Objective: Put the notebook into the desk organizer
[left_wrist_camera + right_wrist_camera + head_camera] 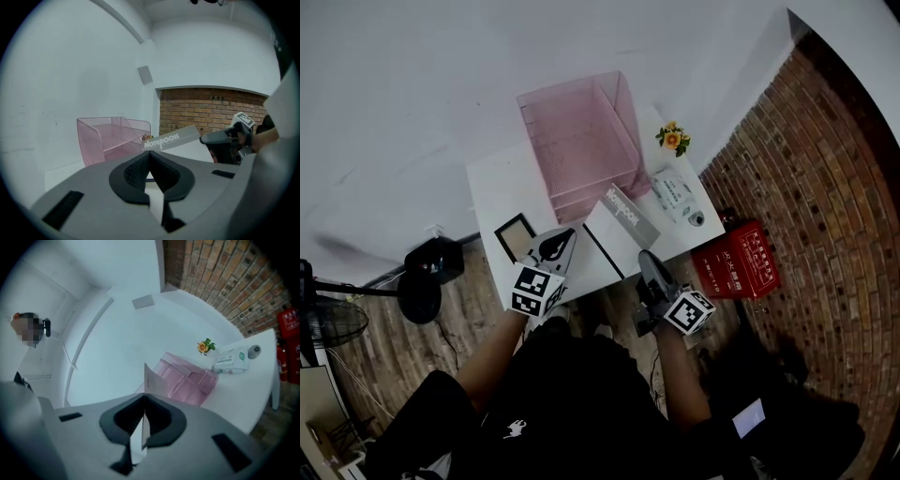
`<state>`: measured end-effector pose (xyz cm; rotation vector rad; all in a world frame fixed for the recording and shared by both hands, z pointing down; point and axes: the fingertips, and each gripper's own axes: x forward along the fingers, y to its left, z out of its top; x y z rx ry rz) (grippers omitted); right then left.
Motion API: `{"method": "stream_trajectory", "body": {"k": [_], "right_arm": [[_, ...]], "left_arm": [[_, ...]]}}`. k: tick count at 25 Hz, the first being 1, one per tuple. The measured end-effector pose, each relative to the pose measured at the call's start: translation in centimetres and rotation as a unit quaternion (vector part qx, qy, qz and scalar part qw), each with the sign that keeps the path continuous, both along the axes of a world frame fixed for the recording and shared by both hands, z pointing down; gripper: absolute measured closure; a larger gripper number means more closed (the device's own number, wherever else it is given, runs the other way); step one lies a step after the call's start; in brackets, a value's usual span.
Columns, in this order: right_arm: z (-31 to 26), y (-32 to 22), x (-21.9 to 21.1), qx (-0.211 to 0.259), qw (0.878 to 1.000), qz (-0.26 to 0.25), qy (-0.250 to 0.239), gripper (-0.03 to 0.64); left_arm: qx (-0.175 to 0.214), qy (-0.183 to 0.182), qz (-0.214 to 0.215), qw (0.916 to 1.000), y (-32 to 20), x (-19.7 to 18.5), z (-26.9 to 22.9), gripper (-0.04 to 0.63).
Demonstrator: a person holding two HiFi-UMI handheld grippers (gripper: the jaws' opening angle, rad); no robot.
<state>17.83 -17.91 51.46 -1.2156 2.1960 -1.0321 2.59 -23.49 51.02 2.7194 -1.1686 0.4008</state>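
The notebook (614, 236), white with a grey spine printed "Notebook", is held tilted above the front of the white table (497, 187). My right gripper (644, 258) is shut on its near right edge; the right gripper view shows the thin cover (151, 380) edge-on between the closed jaws (144, 399). My left gripper (566, 237) is at the notebook's near left corner, jaws closed with a white sheet between them (150, 157). The spine (171, 139) rises beyond them. The pink wire desk organizer (581, 141) (110, 138) (187, 380) stands behind the notebook.
A small picture frame (516, 234) lies left of my left gripper. A flower (673, 139) and a tissue pack (673, 195) sit at the table's right side. A red box (736, 261) stands on the floor by the brick wall. A fan (422, 281) is at the left.
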Motion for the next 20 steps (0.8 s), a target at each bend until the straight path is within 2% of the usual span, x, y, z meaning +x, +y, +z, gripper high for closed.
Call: {"method": "stream_trajectory", "body": {"k": [4, 8, 20], "right_arm": [[-0.4, -0.6, 0.7, 0.0, 0.998, 0.008, -0.07, 0.609], [-1.2, -1.3, 0.7, 0.008, 0.993, 0.002, -0.116, 0.609], [-2.2, -3.6, -0.2, 0.021, 0.982, -0.005, -0.186, 0.609]], "left_arm": [[0.001, -0.003, 0.002, 1.0, 0.1, 0.1, 0.0, 0.592], [0.002, -0.002, -0.008, 1.0, 0.1, -0.6, -0.4, 0.592], [0.015, -0.008, -0.026, 0.9995, 0.2, -2.2, -1.2, 0.592]]}}
